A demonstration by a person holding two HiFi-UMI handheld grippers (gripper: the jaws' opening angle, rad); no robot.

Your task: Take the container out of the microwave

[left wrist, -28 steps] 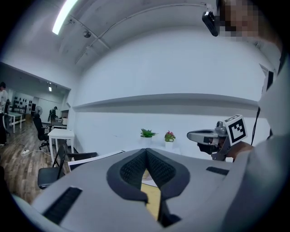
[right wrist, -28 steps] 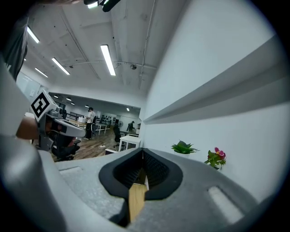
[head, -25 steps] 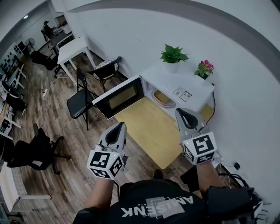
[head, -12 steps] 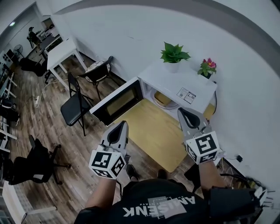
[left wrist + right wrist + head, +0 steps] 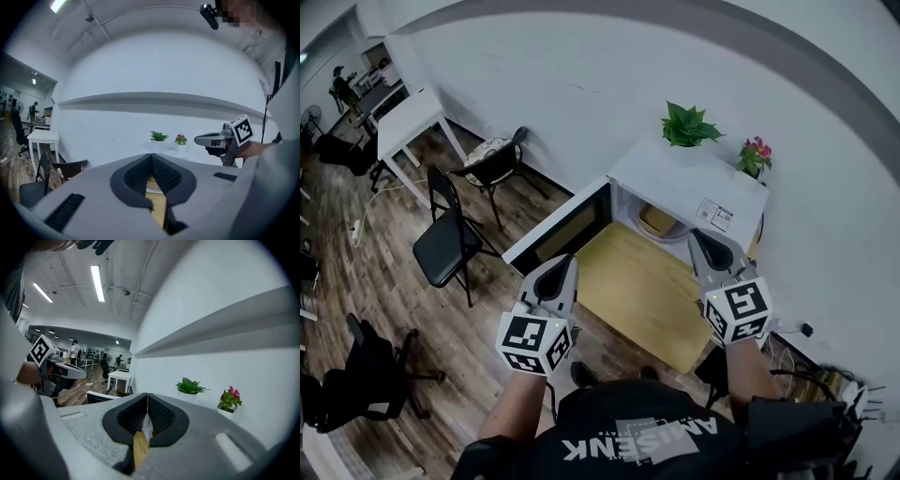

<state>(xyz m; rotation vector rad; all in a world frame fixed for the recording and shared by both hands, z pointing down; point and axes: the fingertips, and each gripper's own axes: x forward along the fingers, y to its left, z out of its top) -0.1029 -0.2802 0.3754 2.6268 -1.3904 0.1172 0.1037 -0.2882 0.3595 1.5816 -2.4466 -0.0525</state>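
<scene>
Inside the white microwave, the container sits on the floor of the oven, a tan, shallow tub seen through the opening. The microwave door hangs wide open to the left. The microwave stands at the far end of a yellow tabletop, against the white wall.

Both grippers are held over the near part of the tabletop, pointing toward the microwave and well apart from each other. The left gripper is near the door's edge; its own view shows its fingers closed together with nothing between them. The right gripper is just short of the microwave's right front corner, and its fingers are likewise closed on nothing. Neither gripper touches the container.

On top of the microwave, at the far side, stand a green plant and a small pink-flowered plant. To the left, on the wooden floor, are a black folding chair and a white table.
</scene>
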